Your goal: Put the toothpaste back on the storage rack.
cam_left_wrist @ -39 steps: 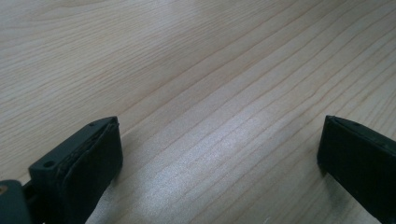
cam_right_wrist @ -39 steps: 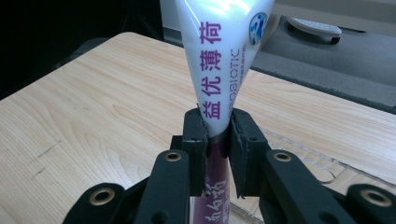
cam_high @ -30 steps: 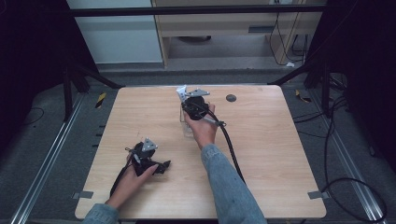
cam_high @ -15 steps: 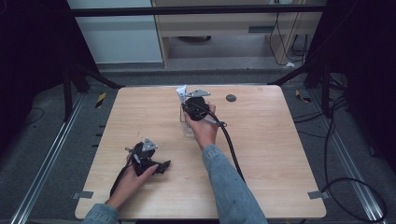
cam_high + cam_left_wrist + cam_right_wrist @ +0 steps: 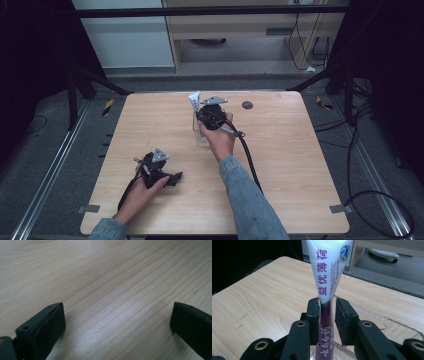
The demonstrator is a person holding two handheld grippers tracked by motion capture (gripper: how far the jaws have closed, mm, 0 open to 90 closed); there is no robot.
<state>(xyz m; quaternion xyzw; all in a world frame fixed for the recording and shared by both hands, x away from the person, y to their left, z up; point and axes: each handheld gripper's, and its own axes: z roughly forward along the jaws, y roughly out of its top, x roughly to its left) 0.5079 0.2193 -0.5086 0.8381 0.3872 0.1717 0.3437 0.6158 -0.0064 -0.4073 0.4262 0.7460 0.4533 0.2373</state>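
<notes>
A white and purple toothpaste tube (image 5: 327,277) stands upright in a clear glass cup (image 5: 372,317) near the table's far middle. My right gripper (image 5: 327,302) has the tube between its jaws. The jaws have just been opening: one pad touches the tube and a narrow gap shows at the other. In the high view the tube's white end (image 5: 194,101) sticks up beside the right gripper (image 5: 204,114), over the cup (image 5: 201,131). My left gripper (image 5: 172,179) rests low on the near left of the table, its jaws (image 5: 117,312) wide open over bare wood.
A small dark round thing (image 5: 247,105) lies near the far edge of the wooden table (image 5: 300,165). The right gripper's black cable (image 5: 247,155) trails back along the forearm. Dark frame legs and floor cables surround the table.
</notes>
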